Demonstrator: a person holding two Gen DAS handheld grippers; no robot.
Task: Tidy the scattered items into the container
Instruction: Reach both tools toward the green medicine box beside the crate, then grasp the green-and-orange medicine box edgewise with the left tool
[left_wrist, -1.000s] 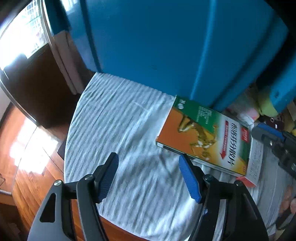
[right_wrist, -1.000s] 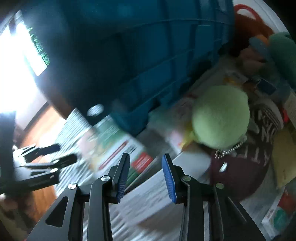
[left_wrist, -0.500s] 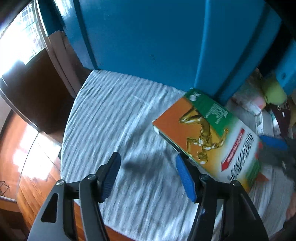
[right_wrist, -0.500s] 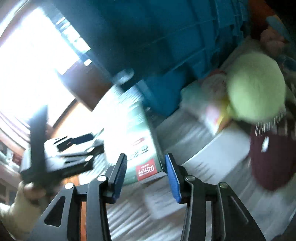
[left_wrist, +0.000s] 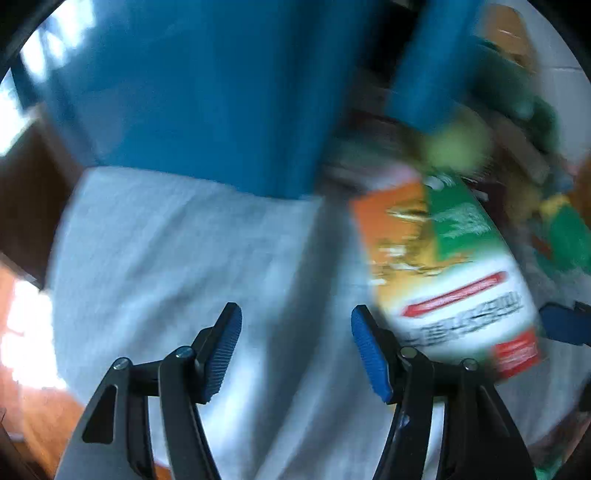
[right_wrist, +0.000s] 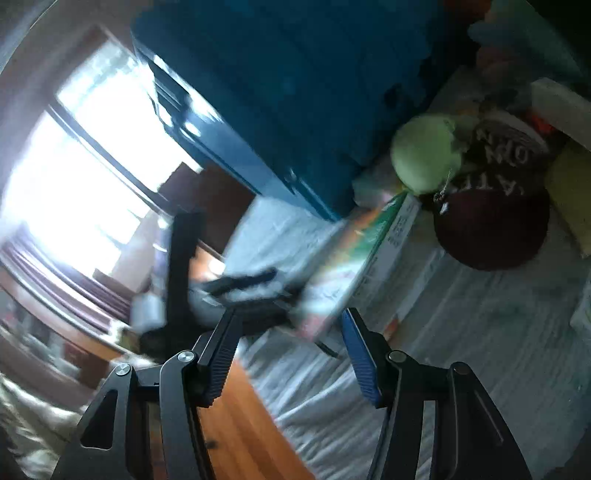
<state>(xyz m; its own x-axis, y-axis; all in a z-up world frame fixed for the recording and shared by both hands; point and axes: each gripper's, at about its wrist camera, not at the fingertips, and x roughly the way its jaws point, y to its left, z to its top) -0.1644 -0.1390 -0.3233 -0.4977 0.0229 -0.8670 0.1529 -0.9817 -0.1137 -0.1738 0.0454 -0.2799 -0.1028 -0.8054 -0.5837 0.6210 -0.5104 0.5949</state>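
An orange and green medicine box lies on the striped grey cloth, just right of my left gripper, which is open and holds nothing. In the right wrist view the same box is blurred and tilted, a little ahead of my right gripper, also open and empty. The big blue container stands behind the box; its dark side fills the top of the right view. My left gripper shows as a dark blur beyond the box.
A green plush ball, a dark maroon cap with white letters and a yellow item crowd the right side by the container. The cloth ends at a wooden table edge. A bright window lies far left.
The box has turned, its red-label end now toward my left gripper. Both views have swung quickly and blurred. My right gripper's fingers have spread wider.
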